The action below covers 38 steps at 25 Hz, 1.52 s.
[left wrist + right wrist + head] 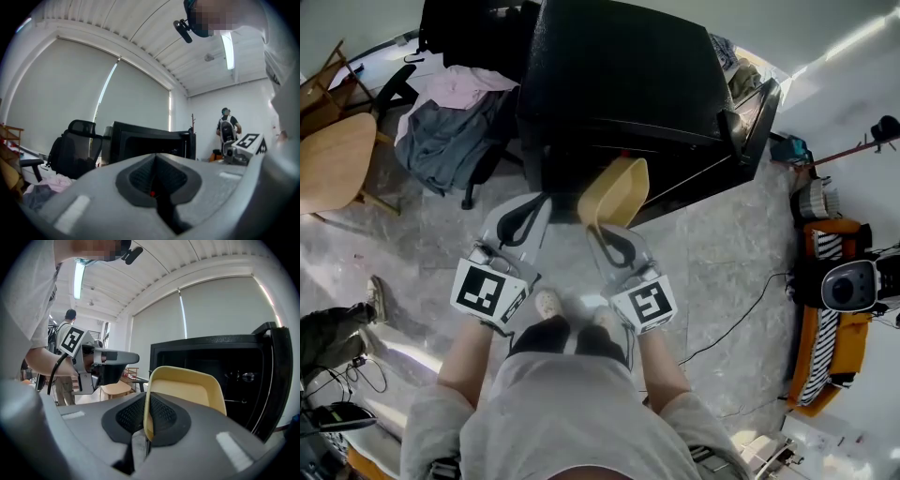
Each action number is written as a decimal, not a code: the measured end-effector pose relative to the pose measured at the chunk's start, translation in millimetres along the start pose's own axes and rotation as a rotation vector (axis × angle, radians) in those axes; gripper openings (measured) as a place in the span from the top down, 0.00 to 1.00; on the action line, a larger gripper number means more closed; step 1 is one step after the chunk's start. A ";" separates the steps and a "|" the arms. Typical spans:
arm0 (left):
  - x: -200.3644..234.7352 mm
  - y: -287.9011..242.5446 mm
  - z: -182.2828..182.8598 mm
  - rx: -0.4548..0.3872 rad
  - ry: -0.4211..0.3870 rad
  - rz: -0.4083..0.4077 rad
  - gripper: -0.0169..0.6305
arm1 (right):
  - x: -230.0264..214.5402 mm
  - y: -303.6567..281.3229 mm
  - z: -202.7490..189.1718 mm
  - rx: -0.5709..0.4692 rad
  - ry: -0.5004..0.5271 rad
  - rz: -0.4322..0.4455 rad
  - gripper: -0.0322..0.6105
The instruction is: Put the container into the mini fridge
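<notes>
My right gripper is shut on the rim of a pale yellow container, held up in front of the black mini fridge. In the right gripper view the container stands on edge, its left rim pinched between the dark pads of the right gripper, with the fridge's open dark inside just beyond. My left gripper is shut with nothing in it, level with the right one and to its left. In the left gripper view the left gripper points at the fridge.
The fridge door stands open at the right. An office chair heaped with clothes is left of the fridge, with a wooden table further left. An orange stool and a cable lie on the floor at the right. A person stands far off.
</notes>
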<state>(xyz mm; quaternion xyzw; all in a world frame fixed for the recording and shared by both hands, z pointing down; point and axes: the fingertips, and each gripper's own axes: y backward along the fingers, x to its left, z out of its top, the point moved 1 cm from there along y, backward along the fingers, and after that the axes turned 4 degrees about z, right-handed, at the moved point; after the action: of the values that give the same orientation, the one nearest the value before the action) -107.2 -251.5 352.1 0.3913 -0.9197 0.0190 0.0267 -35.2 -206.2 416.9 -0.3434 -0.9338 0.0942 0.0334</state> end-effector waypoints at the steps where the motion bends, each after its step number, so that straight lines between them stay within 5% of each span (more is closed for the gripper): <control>1: 0.8 -1.2 -3.0 0.004 0.004 0.001 0.97 | -0.8 -1.7 -3.9 0.008 -0.001 0.005 0.92; 14: -2.0 -12.3 -35.5 0.031 0.025 0.034 0.97 | -12.3 -16.2 -65.6 0.180 0.062 0.124 0.92; 38: -5.0 4.4 -90.4 0.050 0.044 0.175 0.97 | -44.2 -47.2 -176.6 0.538 0.438 0.403 0.92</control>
<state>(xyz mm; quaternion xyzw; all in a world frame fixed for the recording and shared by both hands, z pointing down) -103.8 -239.8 441.9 0.3097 -0.9487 0.0528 0.0352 -9.0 -243.1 599.5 -0.5107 -0.7605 0.2644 0.3014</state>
